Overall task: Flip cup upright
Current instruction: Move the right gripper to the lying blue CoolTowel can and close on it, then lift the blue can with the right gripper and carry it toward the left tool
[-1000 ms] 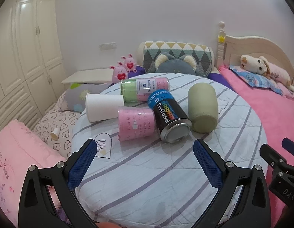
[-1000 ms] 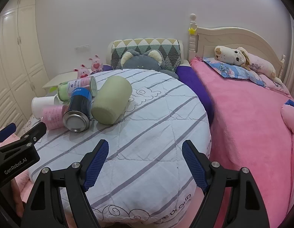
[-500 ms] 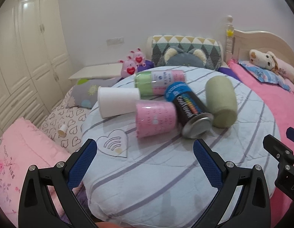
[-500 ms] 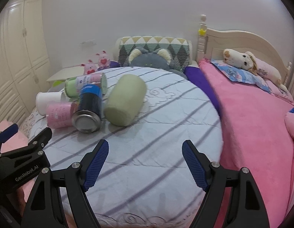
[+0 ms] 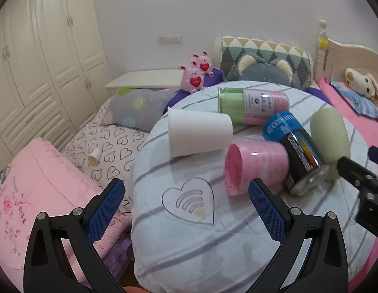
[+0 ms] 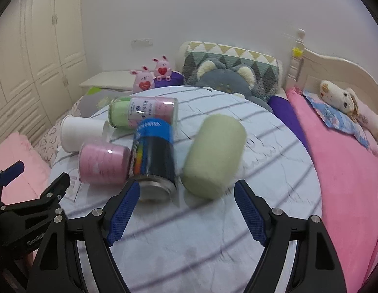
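Observation:
A white paper cup [image 5: 198, 133] lies on its side on the round striped cushion [image 5: 189, 239], mouth to the left; it also shows in the right wrist view [image 6: 77, 133]. A pink cup [image 5: 254, 166] lies on its side beside it, also seen in the right wrist view [image 6: 103, 164]. A pale green cup [image 6: 213, 161] lies on its side further right. My left gripper [image 5: 185, 207] is open and empty, short of the white and pink cups. My right gripper [image 6: 186, 213] is open and empty, just before the green cup and the can.
A black and blue can [image 6: 153, 156] and a clear jar with green and pink contents [image 6: 142, 113] lie among the cups. Pillows and plush toys [image 6: 152, 77] sit behind. A pink bed [image 6: 347, 171] is on the right, wardrobes [image 5: 42, 61] on the left.
Both grippers have moved forward and closer to the cups. The left view has swung left, the right gripper now stands just before the can and green cup. Nothing was grasped.

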